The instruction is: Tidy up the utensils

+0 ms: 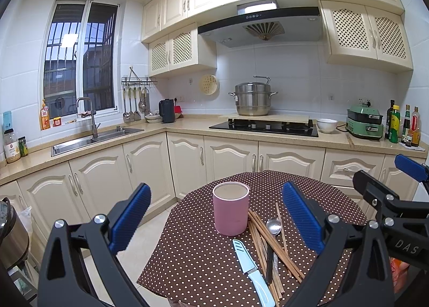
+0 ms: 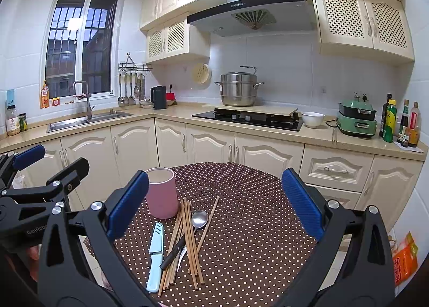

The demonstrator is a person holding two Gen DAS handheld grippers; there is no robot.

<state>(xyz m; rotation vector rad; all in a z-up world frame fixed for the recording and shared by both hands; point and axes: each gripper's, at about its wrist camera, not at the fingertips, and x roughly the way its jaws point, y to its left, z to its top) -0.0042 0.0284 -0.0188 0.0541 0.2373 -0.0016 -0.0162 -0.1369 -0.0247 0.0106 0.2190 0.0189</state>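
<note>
A: Two grippers up, both spread wide, nothing between the blue pads. Left gripper and right gripper hover over the near edge of the table, side by side.

B: Utensils?

A: Loose pile on the brown polka-dot cloth, nearest me. Light blue knife in its sheath lies left of the pile. Wooden chopsticks are fanned out and crossing, with a metal spoon, bowl pointing away, among them. A dark-handled utensil runs diagonally through the pile; type unclear.

B: Holder?

A: Pink cup stands upright just beyond the pile, left of it. Looks empty from the left wrist.

B: Any text?

A: "DAS" on the right gripper's body in the left view, "GenRob", cut off, on the left gripper's in the right view. Bottle labels on the far counter aren't legible. Steel steamer pot sits by the hob.
</note>
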